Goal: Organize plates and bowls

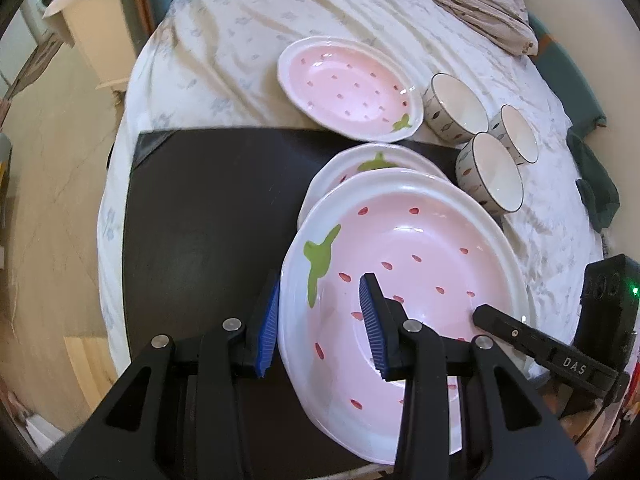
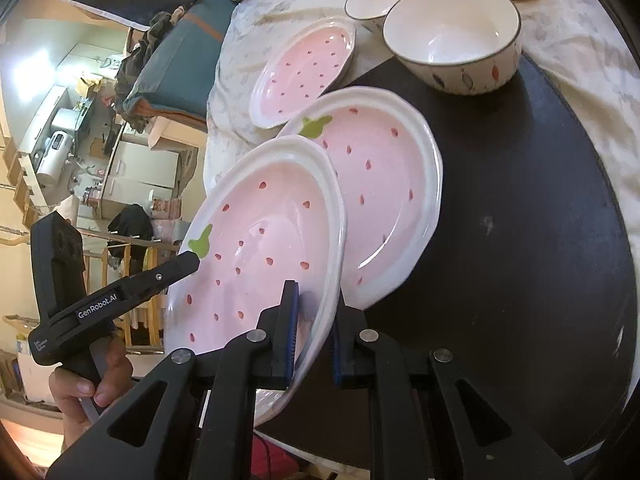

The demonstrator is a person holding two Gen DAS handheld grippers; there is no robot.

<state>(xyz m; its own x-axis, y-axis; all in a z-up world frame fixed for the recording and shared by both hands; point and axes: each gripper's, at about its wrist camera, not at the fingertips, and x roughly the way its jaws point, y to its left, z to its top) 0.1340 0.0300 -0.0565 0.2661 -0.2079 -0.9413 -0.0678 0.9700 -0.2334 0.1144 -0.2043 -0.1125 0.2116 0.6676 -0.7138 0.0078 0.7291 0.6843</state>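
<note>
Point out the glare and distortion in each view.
Left wrist: fisheye bends the black board; soft highlights on the held plate; edges vignetted. Right wrist: bright glare streak on the lower plate; room at left washed out and curved.

The nearest plate [image 1: 404, 280] is pink inside with a white rim, dotted with small red seeds and marked by a green leaf (a strawberry look). The plate under it [image 2: 384, 184] and the far plate [image 1: 348, 88] carry the same pattern. The three bowls [image 1: 490, 176] are white with dark rims and red and grey leaf shapes on their sides. The mat [image 1: 208, 232] is black. The bedsheet [image 1: 224, 40] is white with faint grey-blue sprigs. Both grippers are black with blue pads [image 1: 270, 312].
</note>
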